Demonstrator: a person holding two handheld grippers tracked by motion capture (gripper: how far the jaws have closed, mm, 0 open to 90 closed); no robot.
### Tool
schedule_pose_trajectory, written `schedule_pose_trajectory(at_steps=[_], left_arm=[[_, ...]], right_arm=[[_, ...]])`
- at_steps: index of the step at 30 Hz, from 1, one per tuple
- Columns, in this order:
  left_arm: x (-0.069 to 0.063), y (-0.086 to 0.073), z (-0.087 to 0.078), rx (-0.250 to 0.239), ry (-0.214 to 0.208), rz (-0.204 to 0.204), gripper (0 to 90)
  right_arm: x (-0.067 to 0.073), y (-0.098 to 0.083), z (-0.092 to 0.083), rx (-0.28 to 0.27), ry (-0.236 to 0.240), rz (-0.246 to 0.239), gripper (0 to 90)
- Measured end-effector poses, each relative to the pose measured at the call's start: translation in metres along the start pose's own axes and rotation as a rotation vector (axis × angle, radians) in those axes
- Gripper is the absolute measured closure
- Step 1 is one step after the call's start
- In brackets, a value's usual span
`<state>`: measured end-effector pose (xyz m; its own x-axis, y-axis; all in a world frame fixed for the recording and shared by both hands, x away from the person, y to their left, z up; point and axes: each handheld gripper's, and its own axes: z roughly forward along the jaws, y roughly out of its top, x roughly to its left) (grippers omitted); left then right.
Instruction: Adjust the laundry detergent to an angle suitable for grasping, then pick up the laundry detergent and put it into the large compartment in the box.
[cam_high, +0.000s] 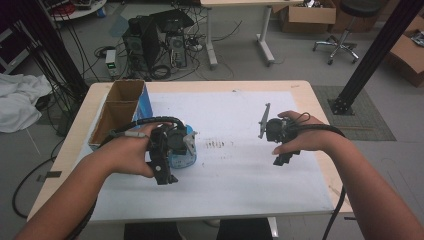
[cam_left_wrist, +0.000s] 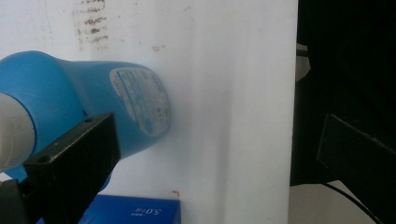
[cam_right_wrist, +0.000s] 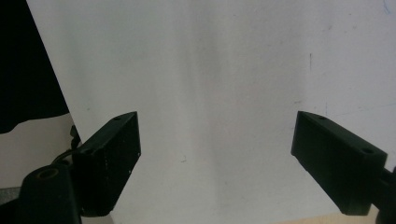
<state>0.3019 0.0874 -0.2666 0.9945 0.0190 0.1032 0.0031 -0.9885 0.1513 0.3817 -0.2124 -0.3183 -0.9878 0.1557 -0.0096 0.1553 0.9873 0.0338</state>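
Observation:
A blue bottle (cam_left_wrist: 88, 93) with a white cap (cam_left_wrist: 14, 133) and a pale label lies on its side on the white sheet (cam_left_wrist: 224, 70). My left gripper (cam_left_wrist: 219, 140) is open with its jaws wide apart. The bottle lies just beyond the left-hand jaw, which touches nothing. In the high view the left gripper (cam_high: 166, 172) hangs over the bottle (cam_high: 181, 156) at the sheet's left. My right gripper (cam_right_wrist: 217, 135) is open above bare white sheet (cam_right_wrist: 210, 56), with nothing between its jaws. It sits at the sheet's right (cam_high: 284, 157).
An open cardboard box (cam_high: 117, 107) with a blue side stands at the table's left rear. A blue carton (cam_left_wrist: 135, 212) lies near the bottle. The wooden table (cam_high: 305, 87) ends close behind the sheet. Dark smudges (cam_high: 215, 145) mark the sheet's middle.

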Motion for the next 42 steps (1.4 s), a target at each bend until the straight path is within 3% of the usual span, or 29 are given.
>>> schedule_pose_trajectory(at_steps=[11,17,31,42], left_arm=[[-0.002,-0.005,-0.003,0.003,-0.010,-0.013,0.0],[0.000,-0.009,-0.005,0.001,0.005,-0.022,0.0],[-0.003,-0.005,0.003,-0.004,-0.009,-0.016,0.0],[-0.004,0.002,-0.004,-0.002,0.002,-0.014,0.1]], right_arm=[[-0.002,0.004,-0.004,-0.016,-0.001,-0.007,15.9],[-0.004,0.006,-0.005,-0.017,-0.001,0.000,16.0],[-0.004,0.009,-0.009,0.002,-0.007,-0.014,16.0],[-0.004,0.011,-0.007,-0.004,-0.009,-0.031,15.9]])
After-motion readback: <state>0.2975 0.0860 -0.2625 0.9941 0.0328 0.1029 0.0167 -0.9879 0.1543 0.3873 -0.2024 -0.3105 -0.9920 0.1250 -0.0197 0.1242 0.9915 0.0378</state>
